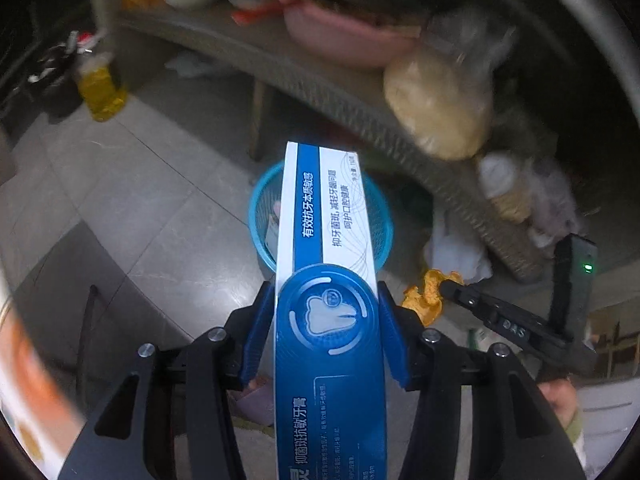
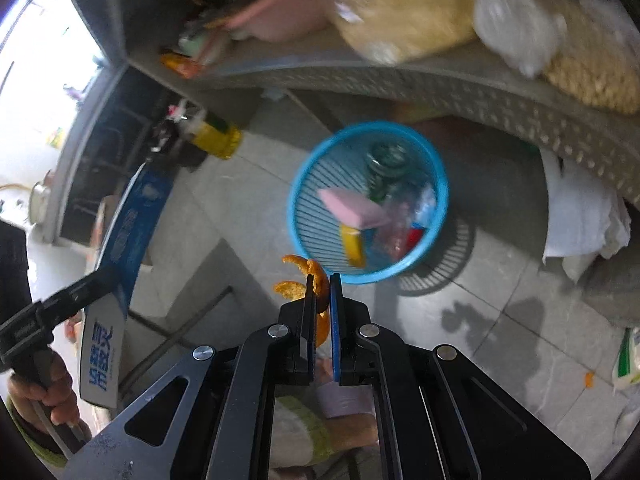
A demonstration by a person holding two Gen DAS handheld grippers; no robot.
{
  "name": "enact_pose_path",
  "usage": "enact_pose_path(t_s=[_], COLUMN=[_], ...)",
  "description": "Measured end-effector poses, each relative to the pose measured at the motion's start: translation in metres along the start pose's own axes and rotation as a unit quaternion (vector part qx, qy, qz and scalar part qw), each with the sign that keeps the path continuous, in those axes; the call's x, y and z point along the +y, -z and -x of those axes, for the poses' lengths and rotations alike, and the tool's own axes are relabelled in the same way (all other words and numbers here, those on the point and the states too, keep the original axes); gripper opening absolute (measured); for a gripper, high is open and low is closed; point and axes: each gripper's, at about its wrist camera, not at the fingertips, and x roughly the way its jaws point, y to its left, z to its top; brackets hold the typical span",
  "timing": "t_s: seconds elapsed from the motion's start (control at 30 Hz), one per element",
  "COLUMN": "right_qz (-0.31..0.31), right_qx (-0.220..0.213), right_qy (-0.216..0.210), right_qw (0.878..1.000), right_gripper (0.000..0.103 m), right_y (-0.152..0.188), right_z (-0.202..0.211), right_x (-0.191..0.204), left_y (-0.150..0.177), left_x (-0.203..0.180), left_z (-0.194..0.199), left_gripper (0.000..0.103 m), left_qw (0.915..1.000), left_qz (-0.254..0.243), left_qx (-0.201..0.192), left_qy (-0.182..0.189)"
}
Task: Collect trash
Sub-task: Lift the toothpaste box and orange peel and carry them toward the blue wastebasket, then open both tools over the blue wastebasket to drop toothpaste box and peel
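Now, left gripper (image 1: 326,320): jaws pinching a blue-and-white toothpaste box (image 1: 324,216) by its sides, far end over the blue basket (image 1: 260,208) on the tiled floor (image 1: 120,200). Right gripper (image 2: 322,286): jaws pressed together on an orange peel (image 2: 316,276), near the basket's rim. Inside the basket: pink sponge (image 2: 352,208), other trash.
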Motion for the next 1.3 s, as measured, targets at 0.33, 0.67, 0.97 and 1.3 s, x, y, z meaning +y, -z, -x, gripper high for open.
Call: enact_pose_path(t_s=[0.33,0.67,0.97,1.3], right_qz=[-0.042,-0.054,-0.047,0.009], right_qx=[0.029,0.034,-0.005,-0.036], right_qy=[0.051,0.074,0.064,0.057], right_qw=[0.997,0.995,0.997,0.998], right_gripper=[0.004,0.041,0.041,0.049], right_y=[-0.038,-0.052,-0.033,0.013], right_z=[-0.078,-0.116,-0.071,0.000], right_x=[-0.034,-0.046,-0.038,-0.004], left_y=[-0.062,-0.088,-0.081,-0.017], left_x=[0.001,-0.003,-0.008,-0.012], left_z=[-0.141,-0.162,-0.096,0.048], left_gripper=[0.049,0.072,0.073,0.077], left_qw=[0.9960,0.9978,0.9985,0.9931], left_qz=[-0.037,-0.043,-0.047,-0.075], left_qx=[0.074,0.032,-0.001,-0.090], left_qy=[-0.036,-0.038,-0.026,0.005])
